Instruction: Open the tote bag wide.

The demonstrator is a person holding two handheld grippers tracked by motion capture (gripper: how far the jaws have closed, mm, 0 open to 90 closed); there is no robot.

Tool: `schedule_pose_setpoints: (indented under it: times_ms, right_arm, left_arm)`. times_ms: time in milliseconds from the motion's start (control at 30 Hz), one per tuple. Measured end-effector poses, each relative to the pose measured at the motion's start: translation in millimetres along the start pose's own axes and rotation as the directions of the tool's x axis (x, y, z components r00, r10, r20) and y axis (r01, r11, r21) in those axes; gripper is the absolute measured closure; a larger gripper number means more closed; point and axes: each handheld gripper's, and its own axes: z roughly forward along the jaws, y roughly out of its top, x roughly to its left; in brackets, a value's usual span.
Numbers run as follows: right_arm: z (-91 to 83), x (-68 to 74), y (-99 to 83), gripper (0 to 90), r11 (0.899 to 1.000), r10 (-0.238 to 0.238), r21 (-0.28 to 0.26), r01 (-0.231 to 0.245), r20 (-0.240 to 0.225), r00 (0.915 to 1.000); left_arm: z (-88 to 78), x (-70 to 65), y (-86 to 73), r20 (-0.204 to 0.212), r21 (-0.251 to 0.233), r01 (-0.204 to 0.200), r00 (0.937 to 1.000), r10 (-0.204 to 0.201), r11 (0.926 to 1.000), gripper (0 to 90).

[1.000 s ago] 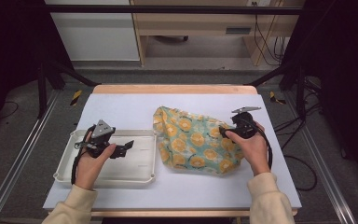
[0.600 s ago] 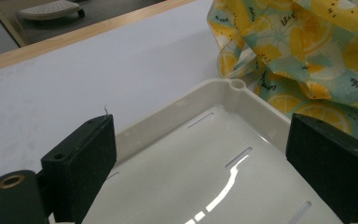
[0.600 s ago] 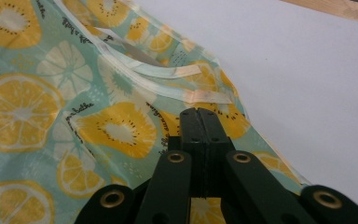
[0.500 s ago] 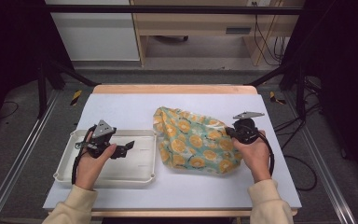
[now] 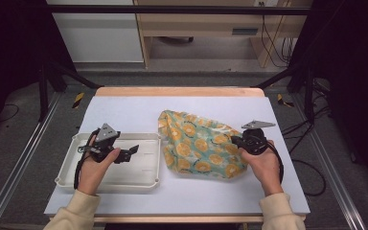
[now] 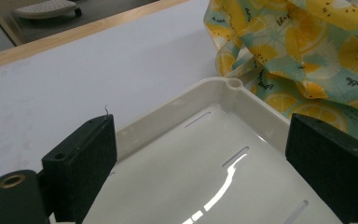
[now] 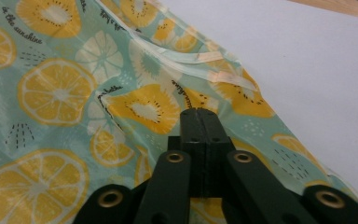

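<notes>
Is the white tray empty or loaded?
Empty: the white tray shows a bare slotted floor; the lemon-print cloth lies bunched beside it.

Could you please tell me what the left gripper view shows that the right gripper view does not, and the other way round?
Left gripper view: the white tray beneath the open left tongs. Right gripper view: the right tongs, tips nearly together against the cloth. They have just been opening a little, and I cannot tell whether fabric is pinched between them. Both: the lemon-print cloth and the white table.
</notes>
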Motion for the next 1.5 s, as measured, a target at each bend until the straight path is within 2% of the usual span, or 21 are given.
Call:
schedule_pose_setpoints:
  times_ms: [133,200,400,533,600,633,700,733,833,967,1033,1067,1100,1133,1200,1300,1333,1367,1400,1433,1500]
  right_arm:
    - [-7.0,-2.8,2.9,61.0,1.000,0.016,-0.021,-0.016,0.023,0.9996]
    - [-13.5,-2.6,4.2,57.3,0.999,0.023,-0.039,-0.022,0.039,0.9990]
    - [-32.1,6.5,4.2,44.6,0.996,0.015,-0.085,-0.012,0.037,0.9992]
    - [-34.0,11.7,0.5,39.7,0.997,0.008,-0.083,-0.005,0.029,0.9996]
    - [-30.4,14.7,-2.7,39.3,0.998,-0.003,-0.055,0.005,0.030,0.9995]
    - [-25.1,15.2,-6.2,49.4,0.999,-0.036,-0.020,0.037,0.055,0.9978]
    - [-22.2,15.1,-8.5,59.8,0.999,-0.038,-0.005,0.038,0.055,0.9978]
    - [-21.6,15.2,-9.5,70.0,0.999,-0.041,0.000,0.041,0.051,0.9979]
    - [-23.9,17.0,-12.4,88.2,0.999,-0.047,-0.002,0.048,0.036,0.9982]
    - [-31.2,22.6,-17.3,90.0,0.998,-0.058,-0.012,0.058,0.019,0.9981]
    - [-38.1,28.7,-23.1,90.0,0.996,-0.072,-0.043,0.072,-0.013,0.9973]
    - [-38.1,28.7,-23.1,90.0,0.996,-0.072,-0.043,0.072,-0.013,0.9973]
    - [-45.2,34.8,-32.4,90.0,0.994,-0.093,-0.068,0.090,-0.039,0.9949]
    - [-45.2,34.8,-32.4,90.0,0.994,-0.093,-0.068,0.090,-0.039,0.9949]
    - [-52.8,42.0,-51.7,90.0,0.992,-0.098,-0.092,0.089,-0.092,0.9909]
    - [-55.9,46.3,-71.9,90.0,0.994,-0.080,-0.090,0.068,-0.137,0.9874]
    - [-55.9,46.3,-71.9,90.0,0.994,-0.080,-0.090,0.068,-0.137,0.9874]
    - [-55.0,47.1,-84.1,90.0,0.996,-0.071,-0.073,0.060,-0.159,0.9847]
    - [-55.0,47.1,-84.1,90.0,0.996,-0.071,-0.073,0.060,-0.159,0.9847]
    - [-53.9,47.3,-94.6,90.0,0.997,-0.059,-0.053,0.050,-0.175,0.9829]
    - [-53.4,48.1,-99.0,90.0,0.998,-0.053,-0.039,0.046,-0.182,0.9819]
  left_arm:
    - [0.2,0.3,-0.1,-0.001,0.002,-0.001,1.0000,0.001,1.0000,8.9]
    - [0.1,0.9,-0.4,-0.001,0.003,0.001,1.0000,-0.001,1.0000,8.9]
    - [0.3,0.0,-0.2,-0.001,0.002,-0.001,1.0000,0.001,1.0000,8.9]
    - [0.7,-2.0,0.5,0.004,0.005,-0.007,1.0000,0.007,1.0000,8.9]
    - [1.0,-2.8,0.6,0.007,0.006,-0.006,1.0000,0.006,1.0000,8.9]
    - [1.2,-3.0,0.6,0.009,0.007,-0.010,0.9999,0.010,0.9999,8.9]
    - [1.0,-3.3,0.8,0.012,0.007,-0.009,0.9999,0.009,0.9999,8.9]
    - [0.9,-3.0,0.9,0.012,0.007,-0.009,0.9999,0.009,0.9999,8.9]
    - [0.9,-1.9,0.4,0.009,0.008,-0.005,0.9999,0.005,1.0000,8.9]
    - [1.1,-1.5,0.2,0.010,0.011,-0.008,0.9999,0.007,0.9999,8.9]
    - [0.9,-2.3,0.7,0.013,0.011,-0.010,0.9999,0.010,0.9999,8.9]
    - [0.9,-2.3,0.7,0.013,0.011,-0.010,0.9999,0.010,0.9999,8.9]
    - [0.7,-3.3,1.3,0.015,0.010,-0.010,0.9998,0.009,0.9999,8.9]
    - [0.7,-3.3,1.3,0.015,0.010,-0.010,0.9998,0.009,0.9999,8.9]
    - [1.5,-5.1,1.8,0.016,0.014,-0.019,0.9997,0.019,0.9997,8.9]
    - [2.5,-7.4,2.0,0.019,0.019,-0.022,0.9996,0.022,0.9996,8.9]
    - [3.1,-8.5,2.2,0.021,0.019,-0.025,0.9995,0.025,0.9995,8.9]
    - [4.0,-11.5,3.2,0.023,0.021,-0.036,0.9991,0.036,0.9991,8.9]
    - [4.0,-11.5,3.2,0.023,0.021,-0.036,0.9991,0.036,0.9991,8.9]
    - [4.6,-13.5,3.9,0.026,0.025,-0.044,0.9987,0.044,0.9987,8.9]
    - [5.3,-18.0,6.2,0.029,0.026,-0.057,0.9980,0.057,0.9980,8.9]
